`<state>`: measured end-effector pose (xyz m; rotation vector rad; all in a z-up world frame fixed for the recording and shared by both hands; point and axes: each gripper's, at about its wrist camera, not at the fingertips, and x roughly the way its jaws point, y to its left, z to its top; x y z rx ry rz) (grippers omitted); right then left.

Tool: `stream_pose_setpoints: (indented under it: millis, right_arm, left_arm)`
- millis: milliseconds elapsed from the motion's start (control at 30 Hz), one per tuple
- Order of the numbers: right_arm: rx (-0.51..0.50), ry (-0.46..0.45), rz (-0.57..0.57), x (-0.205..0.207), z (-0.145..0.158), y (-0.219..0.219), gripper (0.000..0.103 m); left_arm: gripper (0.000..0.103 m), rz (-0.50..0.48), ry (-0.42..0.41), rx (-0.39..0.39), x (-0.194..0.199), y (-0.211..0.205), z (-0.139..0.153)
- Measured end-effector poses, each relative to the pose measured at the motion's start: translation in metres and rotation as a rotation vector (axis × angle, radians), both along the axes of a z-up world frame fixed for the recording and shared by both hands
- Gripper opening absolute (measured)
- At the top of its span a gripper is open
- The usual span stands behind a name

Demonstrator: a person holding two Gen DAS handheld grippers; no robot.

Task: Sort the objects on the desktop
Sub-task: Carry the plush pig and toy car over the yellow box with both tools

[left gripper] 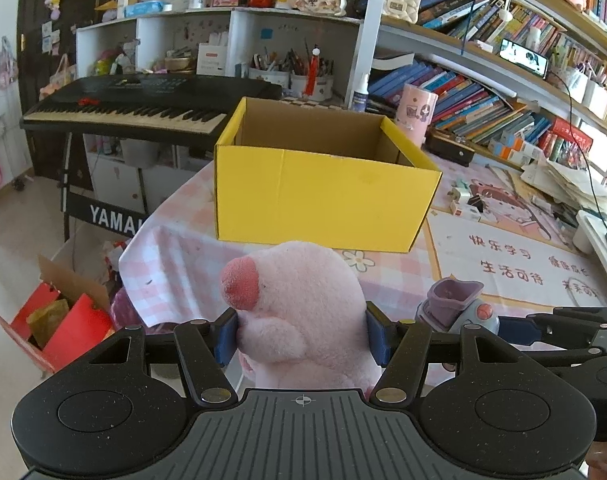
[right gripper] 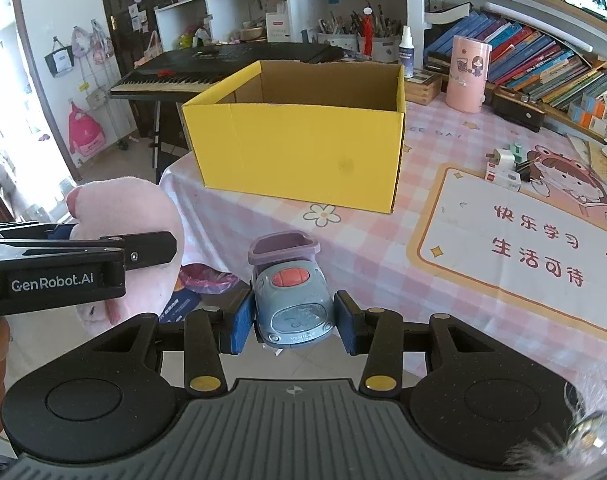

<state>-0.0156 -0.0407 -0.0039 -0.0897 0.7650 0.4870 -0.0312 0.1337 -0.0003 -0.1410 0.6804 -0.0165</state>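
A pink plush pig (left gripper: 303,312), snout tilted up-left, is being held off the tabletop (right gripper: 383,248). A blue-grey toy car (right gripper: 291,300) with a purple tub and red button is being held likewise. An open yellow box (right gripper: 299,140) is being left upright beyond both.

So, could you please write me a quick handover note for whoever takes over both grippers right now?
Left gripper: fingers shut on the pink plush pig, held up near the table's edge.
Right gripper: fingers shut on the blue toy car, which has a purple scoop at its far end, held above the checked tablecloth.
The yellow box stands open on the table ahead of both grippers; its floor is out of view, so I cannot tell whether anything is in it.
Done: both toys picked up.
Left: probably carry each to the box and release; small items by the desk mat may still need sorting.
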Motion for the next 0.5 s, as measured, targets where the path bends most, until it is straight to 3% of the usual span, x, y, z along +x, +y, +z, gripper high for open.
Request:
stream_pose_setpoints:
  millis: [500]
  right_arm:
    - [0.012, 0.008, -0.026, 0.012, 0.0, -0.002, 0.041]
  left_arm:
    - [0.061, -0.014, 0.001, 0.007, 0.018, -0.001, 0.002]
